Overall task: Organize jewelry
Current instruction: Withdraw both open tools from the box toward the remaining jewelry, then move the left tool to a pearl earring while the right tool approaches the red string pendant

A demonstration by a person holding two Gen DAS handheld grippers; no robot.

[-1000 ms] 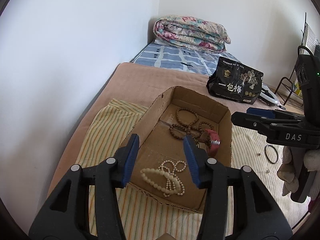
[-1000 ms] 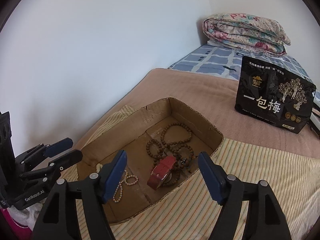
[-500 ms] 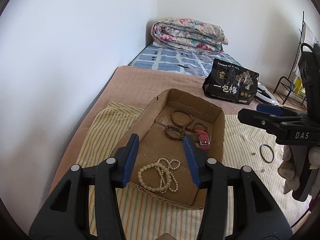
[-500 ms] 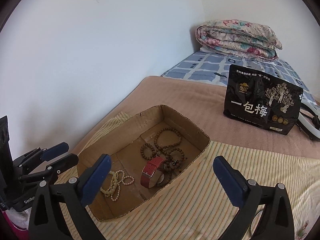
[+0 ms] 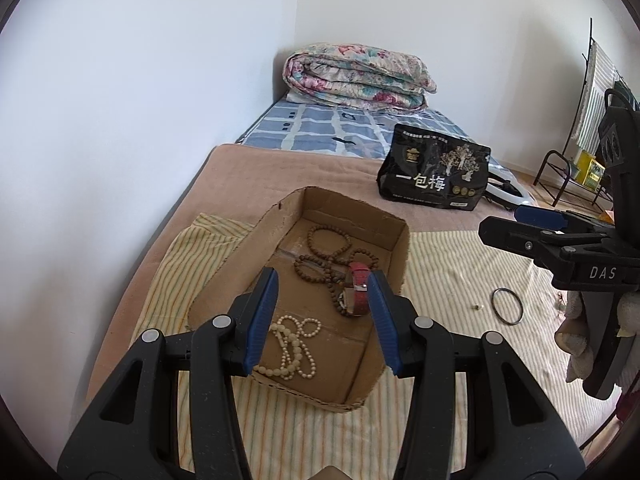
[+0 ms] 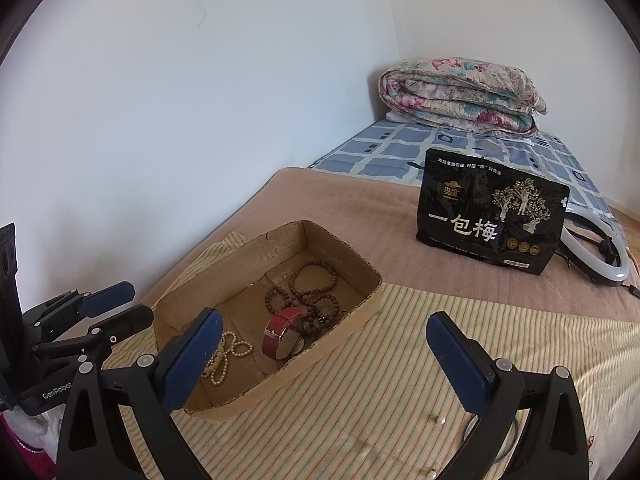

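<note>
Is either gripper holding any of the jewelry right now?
No. The left gripper and right gripper are both open and empty; nothing is held.

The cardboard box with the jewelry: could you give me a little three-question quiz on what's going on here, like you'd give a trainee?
1. True or false: the red watch lies inside the box.
2. Which piece lies on the striped cloth, outside the box?
A. pearl necklace
B. dark ring
C. brown beads
3. Fill in: both the left tongs and the right tongs are ____ and hold nothing.

Key: 1 true; 2 B; 3 open.
</note>
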